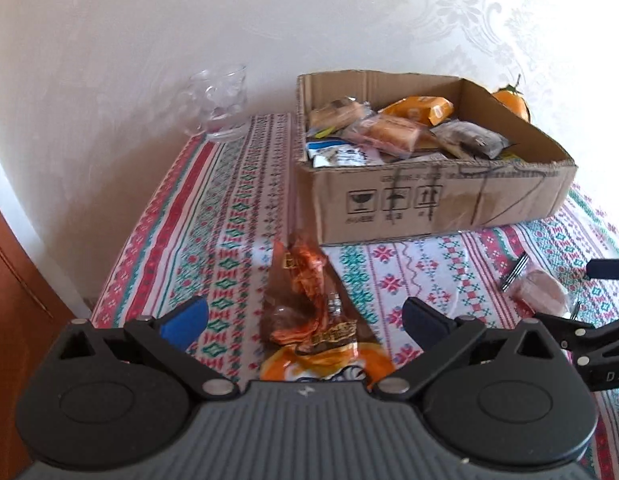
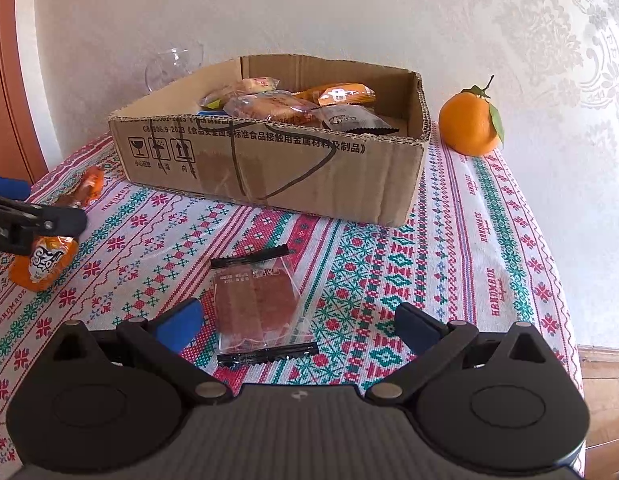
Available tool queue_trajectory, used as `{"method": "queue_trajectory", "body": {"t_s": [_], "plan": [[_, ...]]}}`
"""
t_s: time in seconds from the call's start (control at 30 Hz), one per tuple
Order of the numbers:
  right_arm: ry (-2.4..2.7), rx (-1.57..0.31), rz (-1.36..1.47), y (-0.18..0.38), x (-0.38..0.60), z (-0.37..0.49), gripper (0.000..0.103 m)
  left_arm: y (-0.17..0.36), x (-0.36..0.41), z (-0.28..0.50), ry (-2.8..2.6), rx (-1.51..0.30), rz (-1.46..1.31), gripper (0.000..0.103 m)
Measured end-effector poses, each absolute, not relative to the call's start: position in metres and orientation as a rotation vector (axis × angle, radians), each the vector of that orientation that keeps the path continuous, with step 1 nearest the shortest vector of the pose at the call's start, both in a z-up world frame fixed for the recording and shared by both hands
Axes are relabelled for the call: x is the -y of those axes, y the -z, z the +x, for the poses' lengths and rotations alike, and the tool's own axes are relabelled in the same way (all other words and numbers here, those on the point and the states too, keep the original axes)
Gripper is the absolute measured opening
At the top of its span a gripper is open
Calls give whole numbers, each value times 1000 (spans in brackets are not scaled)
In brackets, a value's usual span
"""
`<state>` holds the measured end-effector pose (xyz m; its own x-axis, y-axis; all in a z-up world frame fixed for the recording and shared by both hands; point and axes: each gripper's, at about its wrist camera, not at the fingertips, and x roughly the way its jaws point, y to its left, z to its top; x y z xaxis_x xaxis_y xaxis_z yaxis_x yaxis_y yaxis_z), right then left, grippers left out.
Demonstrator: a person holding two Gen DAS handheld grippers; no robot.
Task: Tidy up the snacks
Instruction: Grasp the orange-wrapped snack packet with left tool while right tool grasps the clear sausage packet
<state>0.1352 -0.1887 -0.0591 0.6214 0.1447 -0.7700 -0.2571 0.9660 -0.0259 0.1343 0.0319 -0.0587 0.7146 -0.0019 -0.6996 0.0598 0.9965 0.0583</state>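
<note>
Left gripper (image 1: 305, 322) held low over the tablecloth (image 1: 213, 216), jaws spread wide, nothing between them gripped; an orange snack bag (image 1: 313, 316) lies on the cloth in the gap between its 2 fingers, touching neither. Right gripper (image 2: 297, 326) likewise low and level, jaws wide apart, straddling a clear packet of brown bars (image 2: 255, 308) that lies flat on the cloth, black crimped seals at both ends. Neither packet lifted. Beyond both, a cardboard box (image 2: 277, 168) sits toward the wall, open-topped, holding a heap of wrapped snacks (image 2: 285, 104). A glass jug (image 1: 219, 102) stands behind the box's left corner, near the wall. 1 orange with leaf and stem (image 2: 471, 124) rests on the cloth just right of the box. From the right wrist view the left gripper's finger overlaps the orange bag at the frame's left edge.
</note>
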Motion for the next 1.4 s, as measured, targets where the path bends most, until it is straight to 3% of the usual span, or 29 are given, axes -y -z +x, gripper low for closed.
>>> {"method": "queue_trajectory", "body": {"t_s": [0.8,1.1,1.17,1.27,1.33,1.4], "plan": [[-344,-865,-173,61,178,140,103,78,-30,138,-54,-771,-29,95],[-439,-867,-210,52,172,139,69,76,-31,138,-35,-770,-41,83],[-444,-870,-211,50,172,139,56,76,-31,137,-32,-762,-34,76],[-437,-877,-213,49,171,139,52,75,-32,137,-30,-762,-33,74],[-428,-879,-210,48,171,138,52,74,-33,136,-31,-756,-39,64],[-421,-878,-206,48,170,137,52,73,-34,136,-25,-759,-42,64]]}}
